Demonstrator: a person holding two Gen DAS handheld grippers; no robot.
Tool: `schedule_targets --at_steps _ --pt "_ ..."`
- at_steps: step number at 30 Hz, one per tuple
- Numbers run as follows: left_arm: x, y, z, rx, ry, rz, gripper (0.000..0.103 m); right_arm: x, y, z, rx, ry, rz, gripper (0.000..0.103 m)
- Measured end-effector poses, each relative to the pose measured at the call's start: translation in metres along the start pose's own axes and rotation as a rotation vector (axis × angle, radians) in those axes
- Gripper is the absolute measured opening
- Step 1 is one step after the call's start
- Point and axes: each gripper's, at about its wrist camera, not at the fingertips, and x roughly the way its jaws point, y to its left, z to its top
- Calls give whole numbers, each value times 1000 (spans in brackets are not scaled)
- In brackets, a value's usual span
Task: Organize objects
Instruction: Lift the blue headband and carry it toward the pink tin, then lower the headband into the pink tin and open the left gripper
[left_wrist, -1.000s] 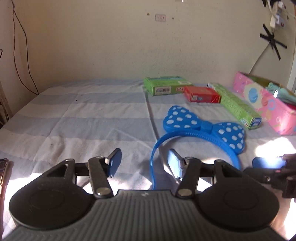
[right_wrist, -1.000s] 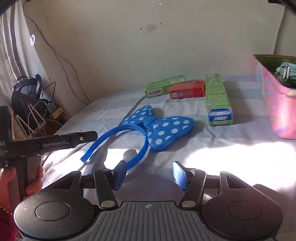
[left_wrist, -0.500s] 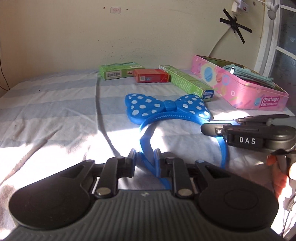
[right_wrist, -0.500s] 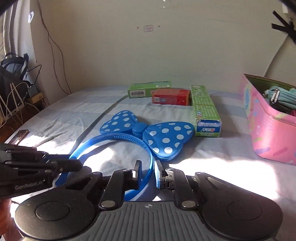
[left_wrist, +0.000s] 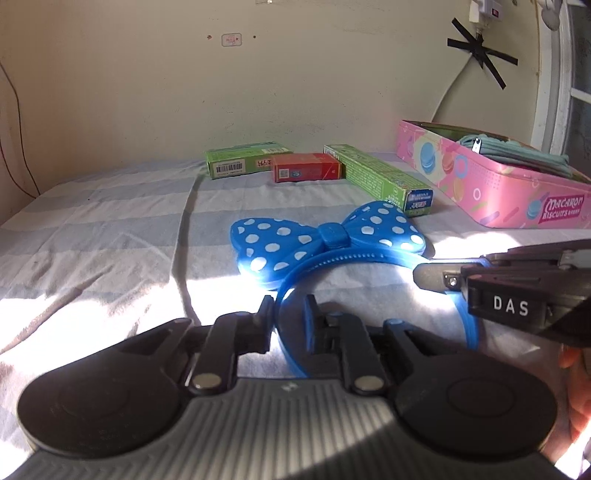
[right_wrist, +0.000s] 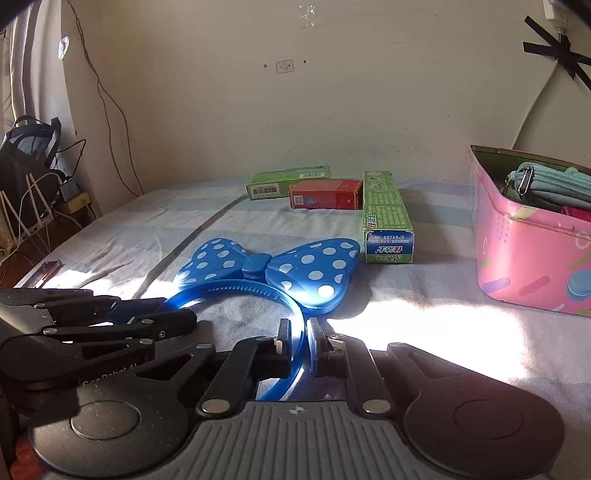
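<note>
A blue headband with a white-dotted bow (left_wrist: 327, 238) lies on the striped bedsheet; it also shows in the right wrist view (right_wrist: 269, 266). My left gripper (left_wrist: 289, 314) is shut on the band's left leg. My right gripper (right_wrist: 299, 334) is shut on the band's right leg. Each gripper appears from the side in the other's view, the right one (left_wrist: 509, 284) and the left one (right_wrist: 96, 321).
A pink biscuit tin (left_wrist: 491, 181) holding a teal pouch (right_wrist: 550, 186) stands at the right. Two green boxes (left_wrist: 376, 177) (left_wrist: 243, 162) and a red box (left_wrist: 306, 168) lie near the wall. A small metal object (right_wrist: 46, 267) lies at the bed's left edge.
Both grippers went from open to closed on the headband's two legs, and both moved in closer to it. The headband's position on the sheet looks unchanged.
</note>
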Motion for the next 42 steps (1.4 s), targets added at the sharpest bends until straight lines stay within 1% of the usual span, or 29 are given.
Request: schedule_targets --at_steps 1,3,7,12,14,17,20,23,25,27,30,33,35,37,39,41,42 --pt "-3 4 -1 -29 -3 -7 7 -1 -1 0 7 -5 -2 3" --pt "-10 8 0 -76 -14 -27 7 -3 -7 0 31 -23 7 2" --pt "-30 -6 8 -33 -93 7 7 -15 -6 0 11 -94 11 1" --pt "-46 -17 37 -25 -179 -3 8 -31 -8 12 -10 -193 1 0" --pt "-47 -25 50 -20 -203 -24 8 -40 -12 21 -25 -243 -12 0" --pt "-45 -45 74 22 -240 -49 8 -53 -25 34 -47 -305 -47 0" --pt "-34 -67 98 39 -268 -90 8 -62 -47 51 -51 -350 -86 0" --pt "-13 -92 120 35 -264 -171 8 -74 -73 66 -47 -390 -140 0" --pt "2 -114 131 37 -253 -225 8 -82 -94 75 -49 -408 -197 0" --pt "17 -135 139 49 -244 -262 8 -90 -116 80 -52 -415 -256 0" --pt "37 -166 146 68 -222 -297 8 -92 -149 85 -50 -393 -330 0" --pt "62 -188 150 68 -173 -327 8 -90 -178 89 -41 -354 -380 0" --pt "75 -197 152 66 -143 -338 8 -85 -197 93 -33 -324 -397 0" --pt "88 -208 157 78 -126 -335 8 -79 -211 96 -28 -302 -408 0" --pt "100 -216 163 94 -124 -315 8 -72 -223 101 -24 -278 -418 1" --pt "114 -222 169 95 -103 -300 8 -62 -233 108 -20 -250 -422 1" --pt "121 -225 171 100 -83 -295 10 -55 -237 113 -19 -232 -422 6"
